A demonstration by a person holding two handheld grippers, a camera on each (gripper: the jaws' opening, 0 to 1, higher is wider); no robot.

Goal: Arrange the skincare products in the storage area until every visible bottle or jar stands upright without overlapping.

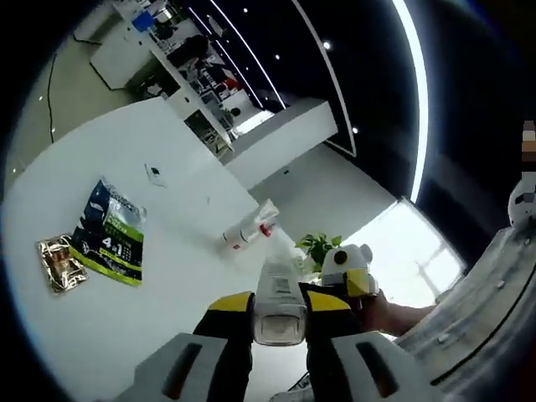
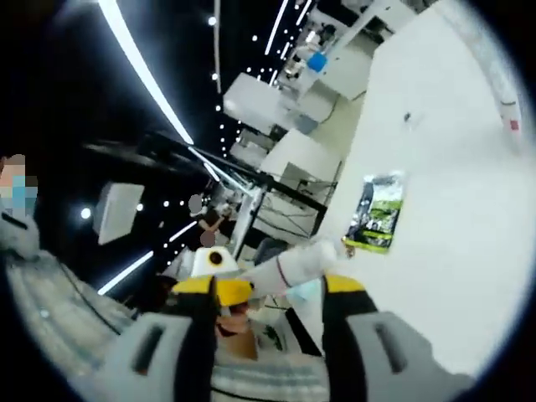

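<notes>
White tube [image 1: 279,303] is clamped between left gripper [image 1: 279,314] jaws, above white table [image 1: 167,276] | right gripper [image 2: 272,293] closed on same tube [image 2: 289,266] | second bottle [image 1: 249,229] lies toppled beyond | risk: opposing pulls, tube slipped or dropped.

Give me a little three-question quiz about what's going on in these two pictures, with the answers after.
1. True or false: the left gripper is clamped on a white bottle.
2. Which lies flat on the white table? A) a green-and-dark packet B) a book C) a plate
3. Fill in: beyond the held bottle, a white tube lies on its ____.

Key: 1 true; 2 A; 3 side.
</notes>
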